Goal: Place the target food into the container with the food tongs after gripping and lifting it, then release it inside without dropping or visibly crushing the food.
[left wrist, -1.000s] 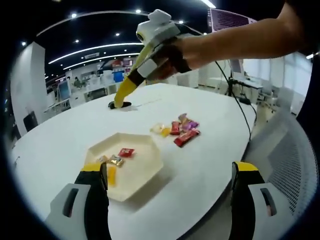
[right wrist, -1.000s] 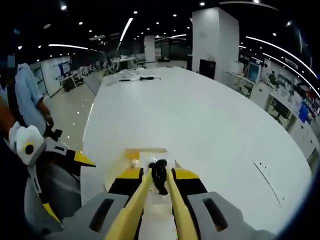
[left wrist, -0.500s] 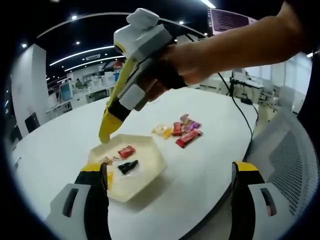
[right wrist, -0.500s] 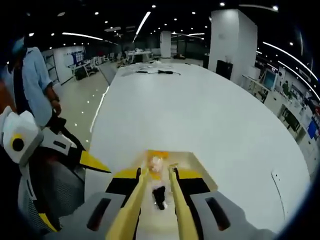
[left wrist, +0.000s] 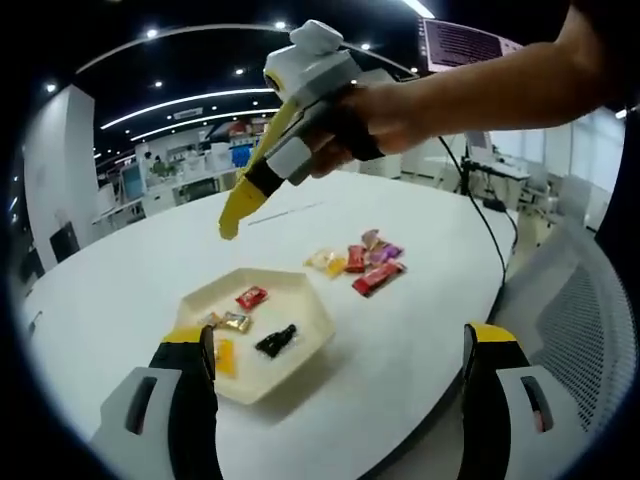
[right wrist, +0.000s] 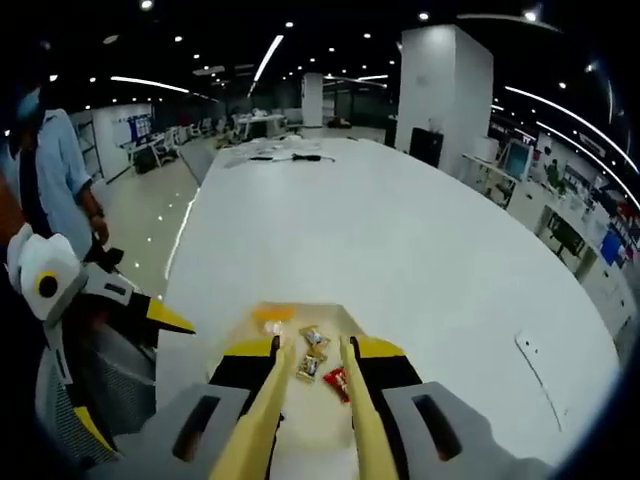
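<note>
A cream hexagonal tray (left wrist: 312, 318) sits on the white table, holding a black wrapped candy (left wrist: 276, 341), a red one (left wrist: 252, 297), a gold one (left wrist: 233, 321) and a yellow one (left wrist: 224, 357). My left gripper (left wrist: 340, 335) stands wide open in front of the tray with nothing in it. A hand holds my right gripper (left wrist: 228, 230) above and behind the tray, its yellow tongs pointing down. In the right gripper view the tongs (right wrist: 314, 342) stand slightly apart and hold nothing. Below them lie the tray (right wrist: 330, 308) and its candies (right wrist: 305, 368).
Several loose wrapped candies (left wrist: 362, 262) lie on the table right of the tray. A grey mesh chair (left wrist: 580, 320) stands past the table's near edge. The left gripper (right wrist: 120, 300) shows at the left. A person in a light blue shirt (right wrist: 55, 180) stands beside the table.
My right gripper carried the black candy from the far part of the table to the tray and let it go there. It has since risen above the tray. The left gripper stayed put.
</note>
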Motion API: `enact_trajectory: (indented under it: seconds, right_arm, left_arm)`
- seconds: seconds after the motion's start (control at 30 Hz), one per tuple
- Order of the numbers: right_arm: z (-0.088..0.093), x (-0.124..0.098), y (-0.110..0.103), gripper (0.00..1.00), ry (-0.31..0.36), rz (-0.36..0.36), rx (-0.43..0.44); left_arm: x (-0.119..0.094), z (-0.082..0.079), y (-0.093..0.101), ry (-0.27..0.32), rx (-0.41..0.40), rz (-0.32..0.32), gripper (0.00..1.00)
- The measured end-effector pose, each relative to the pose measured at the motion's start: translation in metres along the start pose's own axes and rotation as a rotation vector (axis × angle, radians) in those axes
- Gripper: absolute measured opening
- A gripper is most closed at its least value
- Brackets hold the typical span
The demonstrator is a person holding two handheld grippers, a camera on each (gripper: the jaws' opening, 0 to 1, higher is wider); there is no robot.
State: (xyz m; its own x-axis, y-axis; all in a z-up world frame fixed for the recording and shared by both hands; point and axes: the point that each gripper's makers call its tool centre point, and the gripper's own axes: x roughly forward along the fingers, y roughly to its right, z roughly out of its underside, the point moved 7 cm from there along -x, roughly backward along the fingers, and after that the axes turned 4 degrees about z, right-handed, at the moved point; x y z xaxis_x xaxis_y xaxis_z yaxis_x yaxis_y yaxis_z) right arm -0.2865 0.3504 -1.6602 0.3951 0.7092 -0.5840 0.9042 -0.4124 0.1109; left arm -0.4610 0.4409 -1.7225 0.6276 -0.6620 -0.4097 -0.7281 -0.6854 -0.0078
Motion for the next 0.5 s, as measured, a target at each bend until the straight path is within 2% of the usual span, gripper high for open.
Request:
enact_trajectory:
  seconds: [0.13, 0.43, 0.5]
  right_arm:
    - [0.005, -0.011, 0.010, 0.27, 0.005, 0.024, 0.018]
    - [0.031, -0.038, 0.041, 0.27, -0.016, 0.128, 0.086]
    - [0.036, -0.042, 0.045, 0.28, -0.018, 0.131, 0.097]
  left_arm:
    - [0.000, 0.000, 0.001, -0.005, 0.011, 0.005, 0.99]
    - [0.000, 0.000, 0.002, -0.008, 0.029, 0.002, 0.99]
    - [0.000, 0.001, 0.002, -0.009, 0.029, 0.001, 0.99]
